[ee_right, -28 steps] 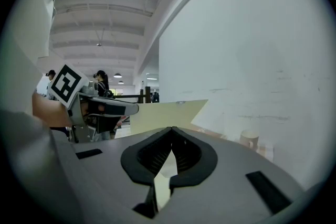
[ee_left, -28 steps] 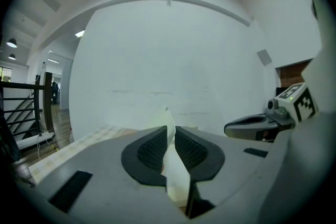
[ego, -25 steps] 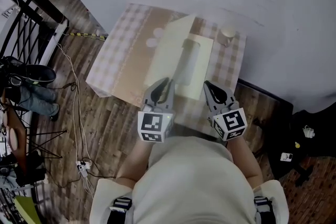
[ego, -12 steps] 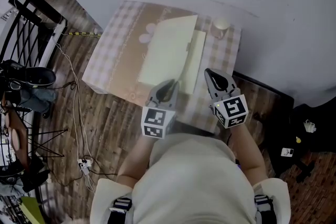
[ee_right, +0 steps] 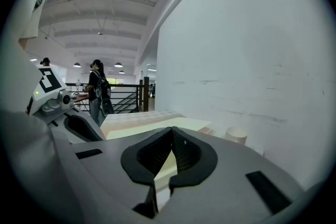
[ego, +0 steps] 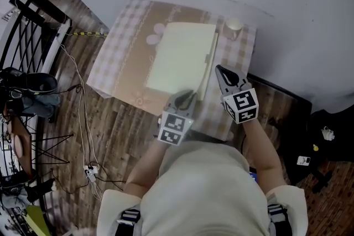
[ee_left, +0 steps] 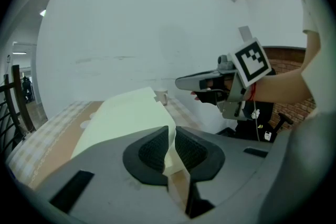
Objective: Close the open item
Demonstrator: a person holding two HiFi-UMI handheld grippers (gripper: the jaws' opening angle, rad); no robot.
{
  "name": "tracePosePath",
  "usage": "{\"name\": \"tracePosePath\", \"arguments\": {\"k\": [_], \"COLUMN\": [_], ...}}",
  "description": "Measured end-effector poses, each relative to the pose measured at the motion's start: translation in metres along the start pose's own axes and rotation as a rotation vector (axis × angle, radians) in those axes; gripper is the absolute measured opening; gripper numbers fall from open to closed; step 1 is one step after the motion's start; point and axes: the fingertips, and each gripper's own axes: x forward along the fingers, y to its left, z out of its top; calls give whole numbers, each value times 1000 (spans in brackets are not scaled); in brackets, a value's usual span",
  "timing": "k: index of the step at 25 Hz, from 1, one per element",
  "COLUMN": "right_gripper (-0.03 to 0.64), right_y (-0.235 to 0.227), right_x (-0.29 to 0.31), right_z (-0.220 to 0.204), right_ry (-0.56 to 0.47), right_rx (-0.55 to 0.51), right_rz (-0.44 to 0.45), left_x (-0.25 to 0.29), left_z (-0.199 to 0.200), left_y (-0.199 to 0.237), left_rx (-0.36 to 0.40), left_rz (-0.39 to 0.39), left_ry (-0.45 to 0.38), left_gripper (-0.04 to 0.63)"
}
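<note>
A flat cream cardboard box (ego: 180, 58) lies on a small table with a checked cloth (ego: 124, 58). Its lid (ee_left: 121, 118) rests almost flat over the base, with a tab notch at the far edge. My left gripper (ego: 188, 98) is at the box's near edge, shut on the lid's thin near corner (ee_left: 171, 136). My right gripper (ego: 220, 70) hovers by the box's right edge, jaws together and nothing between them (ee_right: 171, 131). It also shows in the left gripper view as the right gripper (ee_left: 181, 82), up in the air.
A small pale cup (ego: 233, 27) stands at the table's far right corner, close to the white wall. Cables (ego: 83, 119) trail over the wooden floor at the left, beside a black railing (ego: 22, 36). A person (ee_right: 98, 92) stands far off.
The lid stood tilted up a second ago and has come down over the base. The left gripper went with it, rightward and lower; the right gripper shifted slightly away.
</note>
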Motion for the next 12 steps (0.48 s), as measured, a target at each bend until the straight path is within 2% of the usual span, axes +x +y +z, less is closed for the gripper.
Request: {"name": "tracePosePath", "arguments": {"k": [12], "right_gripper": [0], "right_y": [-16], "right_x": [57], "right_z": [-43], "right_ry": [132], "right_rx": [35], "right_rz": [18], "left_x": [33], "left_z": [-31], "left_y": [-11], "left_rx": [4], "left_rz": [-55], "left_ry": [110], "left_gripper": [35]}}
